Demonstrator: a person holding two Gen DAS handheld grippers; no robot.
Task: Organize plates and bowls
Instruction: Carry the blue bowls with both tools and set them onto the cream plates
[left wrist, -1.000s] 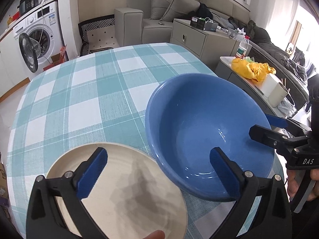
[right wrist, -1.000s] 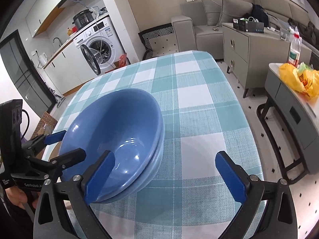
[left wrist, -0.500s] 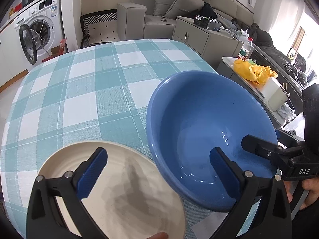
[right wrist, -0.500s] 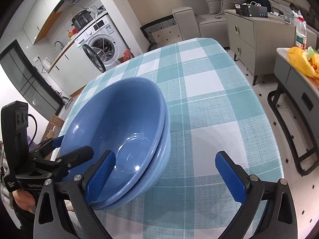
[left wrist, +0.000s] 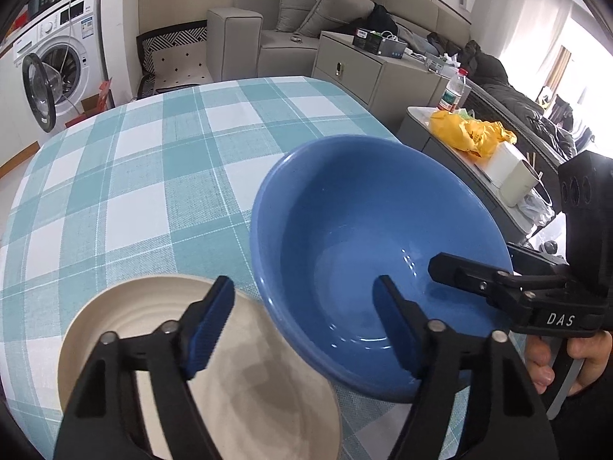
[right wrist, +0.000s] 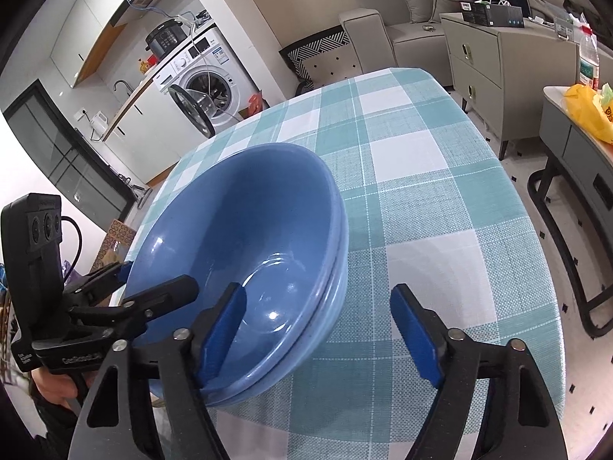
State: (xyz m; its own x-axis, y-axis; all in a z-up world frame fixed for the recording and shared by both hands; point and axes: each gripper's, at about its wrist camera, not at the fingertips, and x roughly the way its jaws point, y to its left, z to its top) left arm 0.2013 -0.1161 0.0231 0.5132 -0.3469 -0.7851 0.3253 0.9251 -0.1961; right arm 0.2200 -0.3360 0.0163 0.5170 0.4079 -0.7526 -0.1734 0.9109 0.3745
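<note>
Left wrist view shows the left gripper [left wrist: 302, 322] spread over a cream plate [left wrist: 115, 329] and stacked blue bowls [left wrist: 345, 222] near the checked tablecloth's [left wrist: 134, 176] front edge. The right gripper [right wrist: 318, 326], fingers apart, straddles the bowls' rim.

A teal-and-white checked tablecloth [left wrist: 126, 176] covers the tabletop. Beyond the far edge stands a white washing machine [left wrist: 57, 65] with its round door hanging open, and a black cooker [right wrist: 166, 38] sits on top of it. A grey sofa [left wrist: 306, 19] with cushions lines the back wall (dark clothes heaped on it). Off the right edge, a low side table [left wrist: 452, 145] carries a yellow plastic bag [left wrist: 471, 134] and a water bottle [left wrist: 454, 90], near a grey drawer cabinet [right wrist: 498, 61].
</note>
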